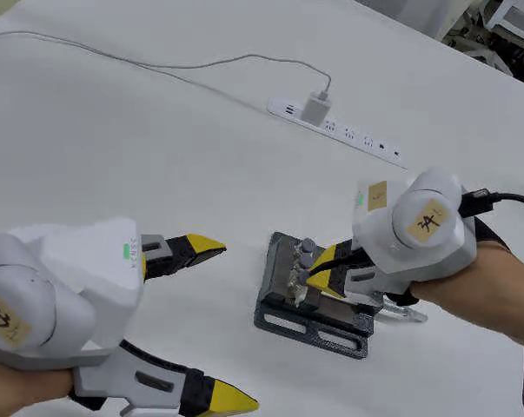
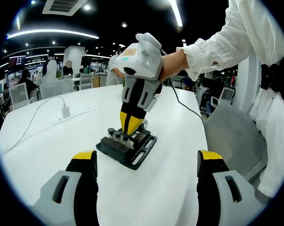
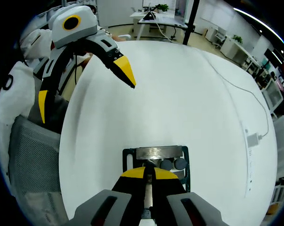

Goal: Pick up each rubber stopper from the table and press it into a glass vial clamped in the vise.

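Note:
A black vise point(image 1: 307, 323) point(image 2: 138, 153) point(image 3: 155, 152) stands on the white table and clamps a row of three glass vials. Two of them carry grey rubber stoppers point(image 1: 307, 247) point(image 3: 173, 164) point(image 2: 114, 133). My right gripper point(image 1: 321, 264) point(image 2: 131, 124) point(image 3: 149, 172) points down onto the vise, its yellow tips shut together right over the third vial point(image 1: 298, 283), whose top they hide. I see no stopper between them. My left gripper point(image 1: 218, 323) point(image 2: 146, 157) point(image 3: 84, 88) hangs open to the left of the vise, a hand's width away, with nothing in it.
A white power strip point(image 1: 335, 130) point(image 2: 76, 113) point(image 3: 252, 141) with a plugged charger point(image 1: 316, 109) and a cable lies at the table's far side. A grey chair point(image 2: 226, 136) stands at the table's edge. A person's white sleeve point(image 2: 217, 47) is behind the right gripper.

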A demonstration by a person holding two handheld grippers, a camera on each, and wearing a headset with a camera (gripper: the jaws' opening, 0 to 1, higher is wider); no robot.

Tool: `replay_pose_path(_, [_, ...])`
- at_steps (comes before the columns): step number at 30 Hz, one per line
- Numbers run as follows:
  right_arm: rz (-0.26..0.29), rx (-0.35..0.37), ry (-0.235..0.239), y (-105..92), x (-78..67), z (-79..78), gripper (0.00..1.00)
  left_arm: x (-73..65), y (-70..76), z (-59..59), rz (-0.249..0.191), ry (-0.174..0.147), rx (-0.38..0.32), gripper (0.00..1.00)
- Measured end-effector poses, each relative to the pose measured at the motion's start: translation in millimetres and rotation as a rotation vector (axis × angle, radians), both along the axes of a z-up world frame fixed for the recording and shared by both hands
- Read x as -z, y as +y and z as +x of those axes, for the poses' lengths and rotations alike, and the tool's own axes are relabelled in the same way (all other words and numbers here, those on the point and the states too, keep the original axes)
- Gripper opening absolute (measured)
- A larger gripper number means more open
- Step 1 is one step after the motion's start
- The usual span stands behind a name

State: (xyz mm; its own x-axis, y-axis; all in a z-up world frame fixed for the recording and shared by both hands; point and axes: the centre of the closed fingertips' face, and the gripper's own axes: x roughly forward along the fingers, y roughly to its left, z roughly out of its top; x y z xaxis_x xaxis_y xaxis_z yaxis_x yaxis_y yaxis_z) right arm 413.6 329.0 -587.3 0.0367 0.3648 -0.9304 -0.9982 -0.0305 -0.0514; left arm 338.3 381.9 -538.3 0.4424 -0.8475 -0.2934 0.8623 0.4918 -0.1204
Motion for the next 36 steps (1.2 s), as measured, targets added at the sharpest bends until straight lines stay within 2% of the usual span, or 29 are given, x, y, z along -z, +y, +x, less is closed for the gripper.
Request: replay_pose_path(36, [-0.052, -0.002, 0.047, 2.8, 4.8, 1.9, 0.02, -1.6, -3.9, 5.9, -0.027, -0.006, -0.001, 0.86])
